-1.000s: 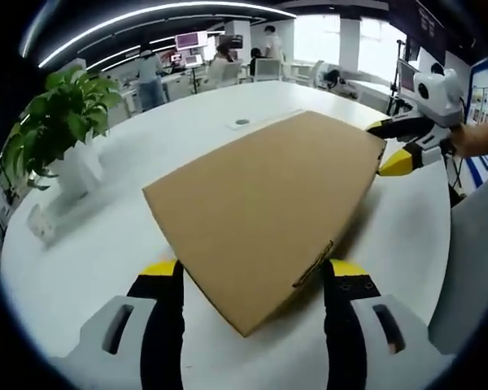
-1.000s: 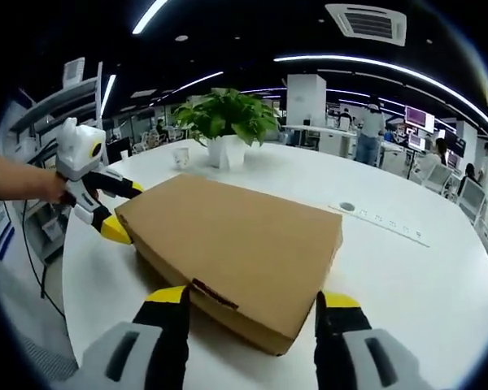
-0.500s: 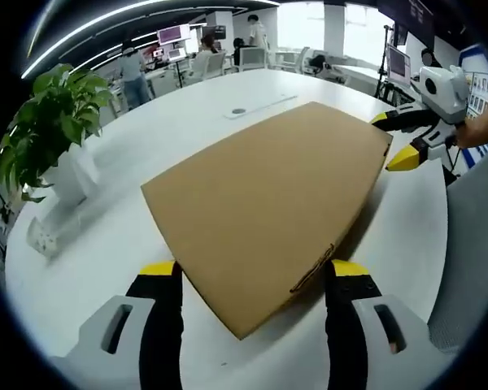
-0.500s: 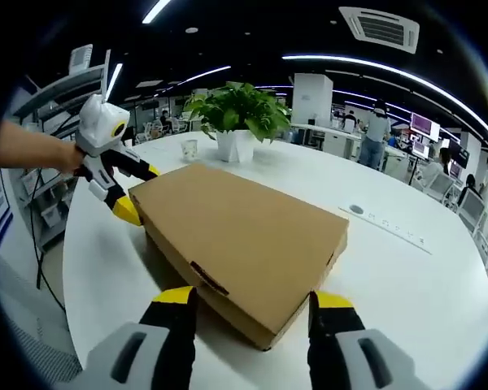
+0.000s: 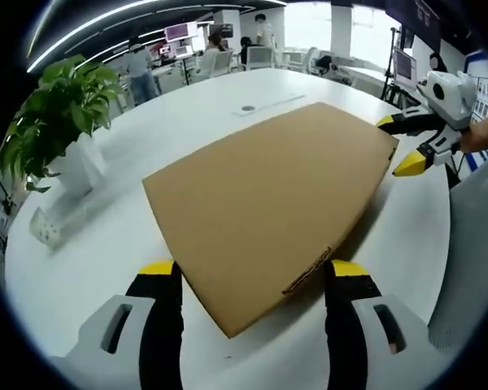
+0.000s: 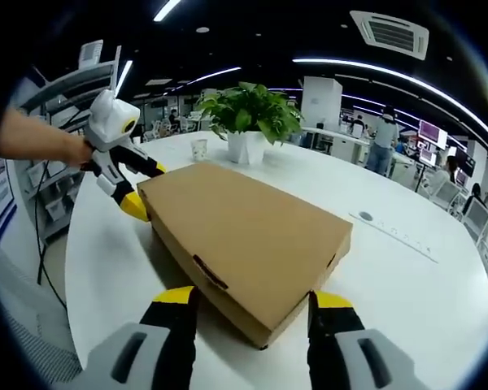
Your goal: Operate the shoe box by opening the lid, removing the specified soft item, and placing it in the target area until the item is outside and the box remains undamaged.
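Closed shoe box (image 5: 268,211) mid-table (image 5: 114,244), bare tabletop all around, potted plant (image 5: 53,130) and small cup (image 6: 198,149) at far edge, a gripper at each box corner.

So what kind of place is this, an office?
Most likely an open-plan office: a big white table with a potted plant, desks with monitors behind, and people standing around under strip lights.

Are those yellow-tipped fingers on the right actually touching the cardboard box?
Cannot tell: in the right gripper view the right gripper straddles the cardboard box corner, contact unclear.
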The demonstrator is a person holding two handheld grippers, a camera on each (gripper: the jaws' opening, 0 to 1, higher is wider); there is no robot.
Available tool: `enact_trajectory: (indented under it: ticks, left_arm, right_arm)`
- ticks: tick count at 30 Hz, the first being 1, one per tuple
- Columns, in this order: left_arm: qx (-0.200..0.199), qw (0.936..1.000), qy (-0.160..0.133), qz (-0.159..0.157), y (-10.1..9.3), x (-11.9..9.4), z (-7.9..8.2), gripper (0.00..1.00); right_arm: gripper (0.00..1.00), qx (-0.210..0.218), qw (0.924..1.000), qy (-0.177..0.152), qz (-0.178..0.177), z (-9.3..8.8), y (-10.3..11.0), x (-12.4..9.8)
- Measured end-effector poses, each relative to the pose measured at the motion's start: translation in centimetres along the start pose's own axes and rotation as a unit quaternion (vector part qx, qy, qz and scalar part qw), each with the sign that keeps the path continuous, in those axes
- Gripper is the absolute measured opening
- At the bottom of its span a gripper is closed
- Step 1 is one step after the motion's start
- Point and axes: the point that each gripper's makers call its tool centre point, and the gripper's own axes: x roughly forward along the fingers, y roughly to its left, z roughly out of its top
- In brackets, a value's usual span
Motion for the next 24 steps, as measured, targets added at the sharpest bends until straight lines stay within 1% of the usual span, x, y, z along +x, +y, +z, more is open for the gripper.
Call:
enact_trajectory:
  ticks: [4, 7, 9, 11, 13, 14, 17, 19, 20, 24]
  left_arm:
    - [-0.012, 0.9999, -0.003, 0.0, 0.01, -0.05, 0.01, 0.7]
    - [-0.013, 0.9999, -0.006, 0.002, 0.02, -0.07, -0.03, 0.7]
    - [-0.012, 0.9999, -0.009, 0.002, 0.08, -0.06, -0.04, 0.7]
    - [-0.011, 0.9999, -0.009, 0.002, 0.05, -0.08, -0.03, 0.71]
    - [-0.008, 0.9999, -0.009, 0.004, 0.05, -0.1, -0.04, 0.71]
    - [-0.008, 0.9999, -0.011, 0.004, 0.02, -0.09, -0.02, 0.71]
    - [-0.01, 0.9998, -0.015, 0.008, 0.01, -0.13, -0.04, 0.72]
    - [-0.011, 0.9996, -0.024, 0.009, -0.05, -0.33, 0.02, 0.71]
    - [-0.016, 0.9995, -0.026, 0.009, -0.1, -0.47, 0.03, 0.71]
    - [-0.024, 0.999, -0.036, 0.013, -0.13, -0.85, 0.01, 0.69]
  right_arm:
    - [0.52, -0.001, 1.0, -0.001, 0.0, 0.04, -0.19, 0.19]
    - [0.52, 0.002, 1.0, -0.001, 0.001, 0.08, -0.18, 0.21]
    - [0.52, -0.004, 1.0, -0.003, 0.002, 0.0, -0.15, 0.2]
    - [0.5, -0.009, 0.9999, -0.005, 0.002, -0.08, -0.31, 0.14]
    - [0.46, 0.01, 0.9998, -0.019, -0.006, 0.05, -0.88, -0.02]
    - [0.46, 0.015, 0.9996, -0.025, 0.003, 0.14, -0.64, -0.02]
    - [0.46, -0.014, 0.9995, -0.029, -0.005, -0.08, -0.67, -0.06]
    - [0.46, -0.009, 0.9994, -0.034, -0.005, -0.13, -0.68, -0.1]
    - [0.47, 0.003, 0.9992, -0.039, -0.003, -0.04, -0.71, -0.11]
    - [0.47, 0.002, 0.9991, -0.042, -0.003, 0.01, -0.73, -0.1]
